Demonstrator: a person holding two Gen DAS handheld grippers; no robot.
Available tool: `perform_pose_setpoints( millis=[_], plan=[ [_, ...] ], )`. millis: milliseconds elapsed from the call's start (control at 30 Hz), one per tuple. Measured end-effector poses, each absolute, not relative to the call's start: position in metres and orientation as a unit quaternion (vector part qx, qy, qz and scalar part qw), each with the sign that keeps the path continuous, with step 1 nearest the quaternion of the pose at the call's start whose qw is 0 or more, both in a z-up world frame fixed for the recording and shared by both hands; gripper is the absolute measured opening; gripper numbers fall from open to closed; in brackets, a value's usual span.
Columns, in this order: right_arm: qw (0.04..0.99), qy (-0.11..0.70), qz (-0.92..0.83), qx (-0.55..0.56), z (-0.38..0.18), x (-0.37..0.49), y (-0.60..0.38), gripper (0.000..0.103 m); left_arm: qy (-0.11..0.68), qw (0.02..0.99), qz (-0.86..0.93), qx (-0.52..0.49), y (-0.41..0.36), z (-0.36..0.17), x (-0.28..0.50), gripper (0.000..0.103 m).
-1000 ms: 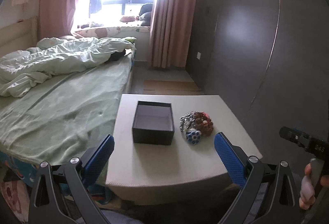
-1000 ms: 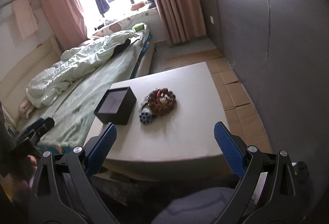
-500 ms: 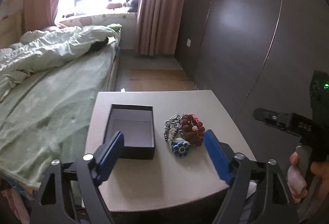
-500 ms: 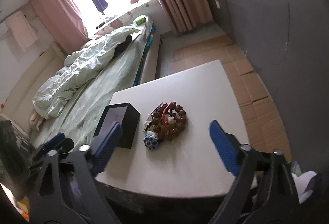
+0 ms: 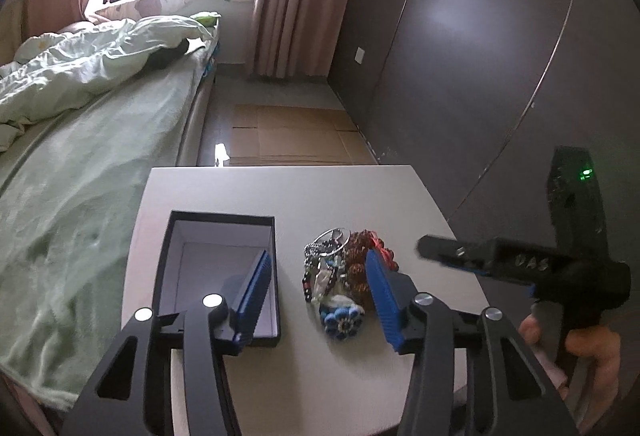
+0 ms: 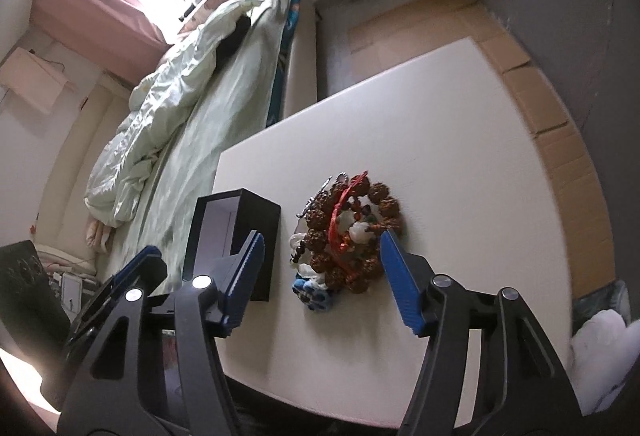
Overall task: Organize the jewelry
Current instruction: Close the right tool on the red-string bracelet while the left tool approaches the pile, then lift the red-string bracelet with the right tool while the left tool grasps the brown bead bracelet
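A pile of jewelry (image 5: 340,276) lies on a white table (image 5: 320,191): brown bead bracelets with a red cord, a chain, a blue flower piece (image 5: 341,320). An open, empty black box (image 5: 218,260) stands to its left. My left gripper (image 5: 316,288) is open above the table, one finger over the box, the other at the pile's right side. My right gripper (image 6: 320,260) is open with the pile (image 6: 348,228) between its fingers; the box (image 6: 236,232) is on its left. The right gripper's body shows in the left wrist view (image 5: 520,264).
A bed with a green sheet and rumpled quilt (image 5: 80,115) runs along the table's left side. Dark wardrobe doors (image 5: 460,55) stand on the right. Cardboard sheets (image 5: 296,135) cover the floor beyond the table. Curtains and a bright window are at the back.
Both grippers have moved forward and down toward the table. The box and the jewelry pile look larger and now sit between the fingers. Nothing has been taken hold of.
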State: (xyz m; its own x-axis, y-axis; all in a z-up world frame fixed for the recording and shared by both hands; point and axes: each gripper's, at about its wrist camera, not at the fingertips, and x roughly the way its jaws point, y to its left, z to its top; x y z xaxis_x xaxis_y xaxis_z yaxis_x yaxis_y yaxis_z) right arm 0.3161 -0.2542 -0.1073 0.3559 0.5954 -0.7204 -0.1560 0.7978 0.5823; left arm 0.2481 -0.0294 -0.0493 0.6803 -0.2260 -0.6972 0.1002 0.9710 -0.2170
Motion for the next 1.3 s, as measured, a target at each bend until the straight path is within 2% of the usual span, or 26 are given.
perform_pose_setpoints(
  millis=[267, 333, 467, 1000, 1300],
  plan=[
    [0.762, 0.563, 0.239, 0.214, -0.136, 0.336, -0.239, 0.054, 0.415, 0.899, -0.097, -0.098, -0.031, -0.064, 0.277, 0.043],
    [0.754, 0.572, 0.243, 0.214, -0.142, 0.338, -0.237, 0.048, 0.427, 0.892, -0.104, -0.108, -0.033, -0.069, 0.284, 0.036],
    [0.739, 0.585, 0.24, 0.231, -0.152, 0.341, -0.245, 0.004, 0.444, 0.882, -0.11, -0.116, -0.038, -0.081, 0.297, 0.035],
    [0.784, 0.509, 0.214, 0.285, -0.12, 0.329, -0.295, 0.004, 0.524, 0.833, -0.126, -0.122, -0.074, -0.127, 0.332, 0.034],
    [0.786, 0.501, 0.202, 0.3, -0.118, 0.328, -0.298, 0.004, 0.55, 0.821, -0.111, -0.105, -0.092, -0.142, 0.349, 0.034]
  ],
)
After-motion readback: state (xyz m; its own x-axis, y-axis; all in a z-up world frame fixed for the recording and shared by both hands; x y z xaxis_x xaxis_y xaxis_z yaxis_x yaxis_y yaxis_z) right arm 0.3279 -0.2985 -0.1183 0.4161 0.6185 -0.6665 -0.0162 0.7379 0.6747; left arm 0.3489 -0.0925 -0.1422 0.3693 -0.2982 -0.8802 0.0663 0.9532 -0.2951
